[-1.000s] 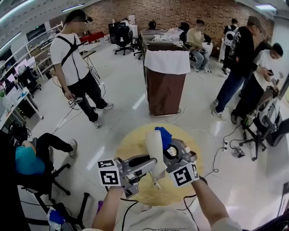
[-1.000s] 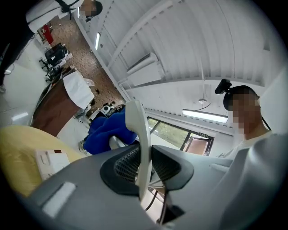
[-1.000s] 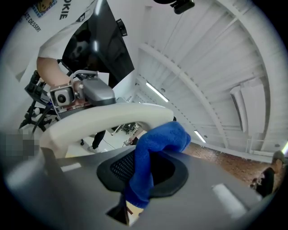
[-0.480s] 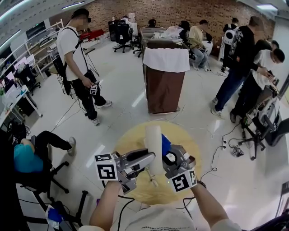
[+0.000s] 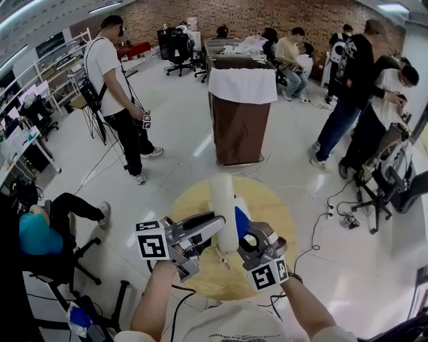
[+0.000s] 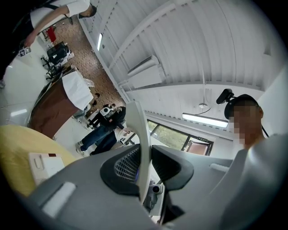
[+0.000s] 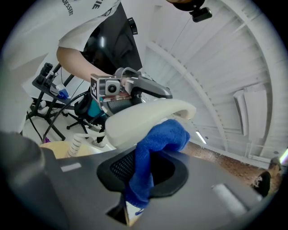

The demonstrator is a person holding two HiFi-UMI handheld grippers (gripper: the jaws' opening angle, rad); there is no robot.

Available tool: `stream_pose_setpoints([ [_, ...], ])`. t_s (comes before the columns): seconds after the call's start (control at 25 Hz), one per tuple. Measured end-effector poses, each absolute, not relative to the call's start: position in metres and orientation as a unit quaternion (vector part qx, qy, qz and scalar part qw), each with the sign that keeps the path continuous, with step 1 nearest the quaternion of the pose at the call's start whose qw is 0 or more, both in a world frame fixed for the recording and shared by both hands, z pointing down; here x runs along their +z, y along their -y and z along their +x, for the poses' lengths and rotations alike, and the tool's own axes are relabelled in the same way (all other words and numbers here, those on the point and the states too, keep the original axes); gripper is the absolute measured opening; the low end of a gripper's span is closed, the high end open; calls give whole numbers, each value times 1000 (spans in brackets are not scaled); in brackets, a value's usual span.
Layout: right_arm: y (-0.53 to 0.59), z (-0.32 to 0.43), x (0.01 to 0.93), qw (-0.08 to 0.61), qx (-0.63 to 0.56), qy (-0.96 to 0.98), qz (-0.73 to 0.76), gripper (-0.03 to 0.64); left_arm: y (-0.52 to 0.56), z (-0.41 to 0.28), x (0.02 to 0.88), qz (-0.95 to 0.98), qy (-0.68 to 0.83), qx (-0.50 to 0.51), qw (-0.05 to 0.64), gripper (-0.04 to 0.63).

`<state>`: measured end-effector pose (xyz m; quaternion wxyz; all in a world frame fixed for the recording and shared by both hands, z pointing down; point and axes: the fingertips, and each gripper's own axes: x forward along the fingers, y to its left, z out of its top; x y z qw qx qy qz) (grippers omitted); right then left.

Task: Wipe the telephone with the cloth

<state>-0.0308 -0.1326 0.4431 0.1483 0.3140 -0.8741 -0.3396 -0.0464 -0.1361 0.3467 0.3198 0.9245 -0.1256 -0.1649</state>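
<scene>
Now the right claw [image 5: 246, 235], pinching the cloth [image 5: 242, 220], is sliding down the handset [image 5: 223, 200] at 3 o'clock; the left claw [image 5: 210, 231] is clamping it.

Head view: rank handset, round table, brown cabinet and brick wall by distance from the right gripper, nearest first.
1. handset: just left of the right gripper, against its blue cloth.
2. round table: directly beneath.
3. brown cabinet: ahead, across the floor.
4. brick wall: far back of the room.
</scene>
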Motion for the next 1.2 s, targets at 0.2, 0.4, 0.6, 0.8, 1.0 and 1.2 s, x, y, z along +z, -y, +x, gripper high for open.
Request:
stream_pose_setpoints([
  [0.2, 128, -29, 456, 148, -314, 882, 319, 71, 138, -46, 342, 923, 126, -174, 319, 74],
  [0.4, 120, -28, 473, 153, -284, 889, 324, 71, 139, -45, 341, 925, 131, -173, 311, 74],
  [0.6, 110, -27, 492, 160, -253, 897, 326, 71, 142, -45, 340, 924, 135, -175, 311, 74],
  [0.8, 105, -26, 505, 163, -225, 901, 334, 71, 143, -46, 347, 924, 139, -171, 311, 74],
  [1.0, 115, -10, 506, 159, -190, 898, 364, 71, 153, -46, 370, 917, 150, -166, 329, 74],
  [1.2, 121, 6, 513, 164, -163, 893, 386, 71, 165, -49, 419, 902, 171, -155, 364, 74],
])
